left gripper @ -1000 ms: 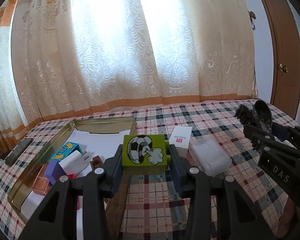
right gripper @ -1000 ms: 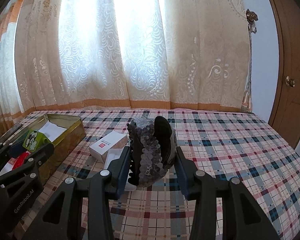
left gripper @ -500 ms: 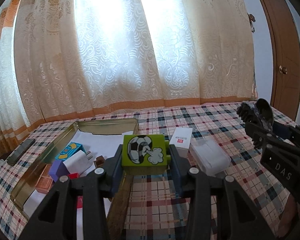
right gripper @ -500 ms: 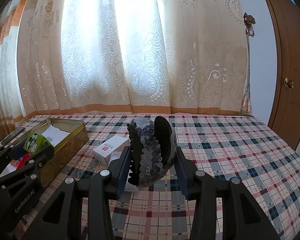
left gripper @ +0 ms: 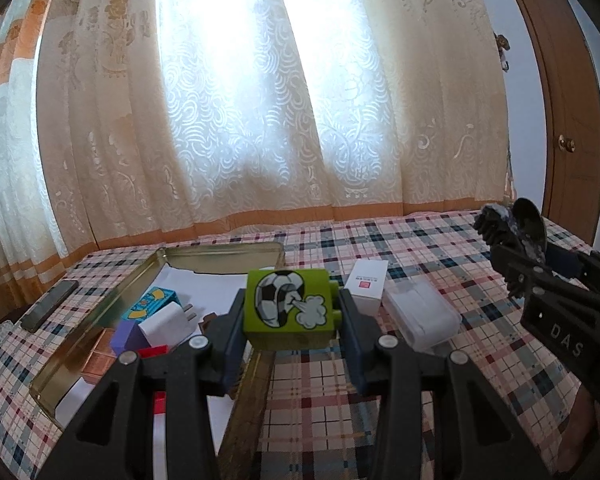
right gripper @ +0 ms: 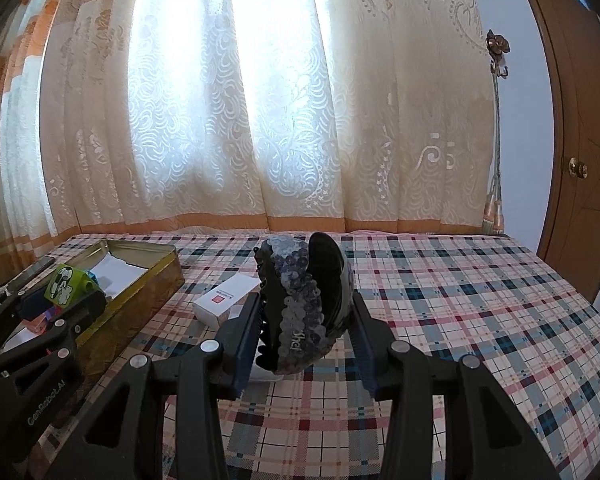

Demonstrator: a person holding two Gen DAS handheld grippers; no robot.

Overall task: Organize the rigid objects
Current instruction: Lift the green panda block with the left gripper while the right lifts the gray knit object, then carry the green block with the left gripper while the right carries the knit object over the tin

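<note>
L tongs (left gripper: 292, 316): closed on a green toy block (left gripper: 290, 308) w/ a football print, pads pressing its two side faces. Block is carried clear of the surface, print facing the camera. R tongs (right gripper: 306, 320): closed on a dark sequinned hair claw (right gripper: 304, 304), held upright, teeth toward the L pad.

Key relation: the open gold tin (left gripper: 140, 280) lies ahead and to the left of the L tongs, its near right wall running just under the block. Long axis of the tin runs away from the tongs, toward the curtain. L hand is the nearer one; from the R-wrist view the tin (right gripper: 148, 292) sits well off to the left, beyond the L tongs (right gripper: 70, 288). Judgement: the block needs only a short shift left, then a drop; the claw has a longer cross-over.

Inside the tin: white charger plug (left gripper: 168, 322), blue-yellow box (left gripper: 150, 304), purple block (left gripper: 126, 338), white paper liner. Free space appears at the far end.

Outside the tin, right of the block: small white box w/ red mark (left gripper: 366, 288), then a translucent case (left gripper: 420, 320), both lying on the cloth.

Surface: a bed w/ plaid cover (right gripper: 460, 300). A phone (left gripper: 50, 310) lies left of the tin. Room: backlit lace curtain (left gripper: 240, 120), wooden door (right gripper: 580, 160) at right.
</note>
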